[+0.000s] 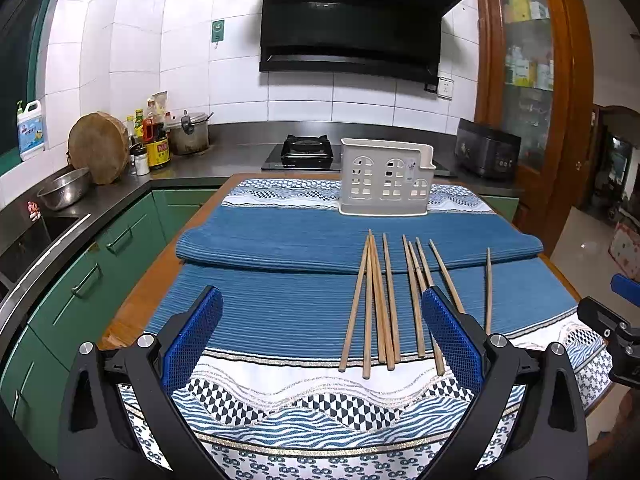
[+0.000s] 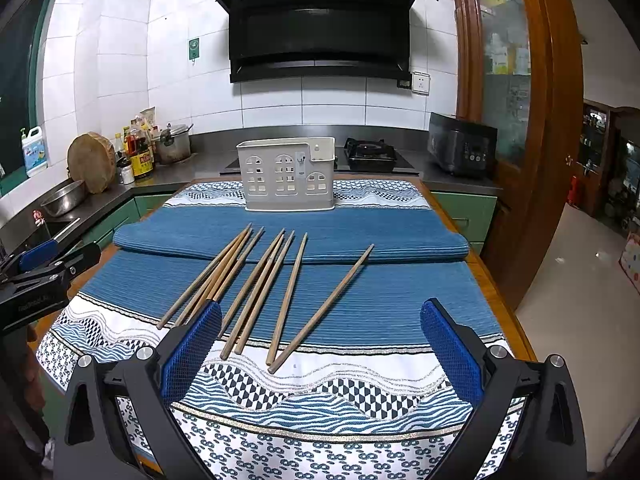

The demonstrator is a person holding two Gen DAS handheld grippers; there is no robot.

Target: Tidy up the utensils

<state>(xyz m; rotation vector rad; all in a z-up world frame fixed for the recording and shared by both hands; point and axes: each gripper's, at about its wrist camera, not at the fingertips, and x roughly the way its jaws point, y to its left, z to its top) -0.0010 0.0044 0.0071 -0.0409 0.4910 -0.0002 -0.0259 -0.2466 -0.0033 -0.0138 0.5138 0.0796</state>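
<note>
Several wooden chopsticks lie side by side on the blue cloth, pointing away from me; they also show in the right wrist view. A white utensil holder with window-shaped cutouts stands upright at the cloth's far end, also seen in the right wrist view. My left gripper is open and empty above the near cloth, its right finger over some chopsticks. My right gripper is open and empty, just short of the near chopstick ends. The right gripper shows at the left view's right edge.
The cloth has a folded ridge across the middle. Behind the table runs a counter with a gas stove, a black cooker, a pot, bottles, a round chopping board and a steel bowl. A wooden cabinet stands right.
</note>
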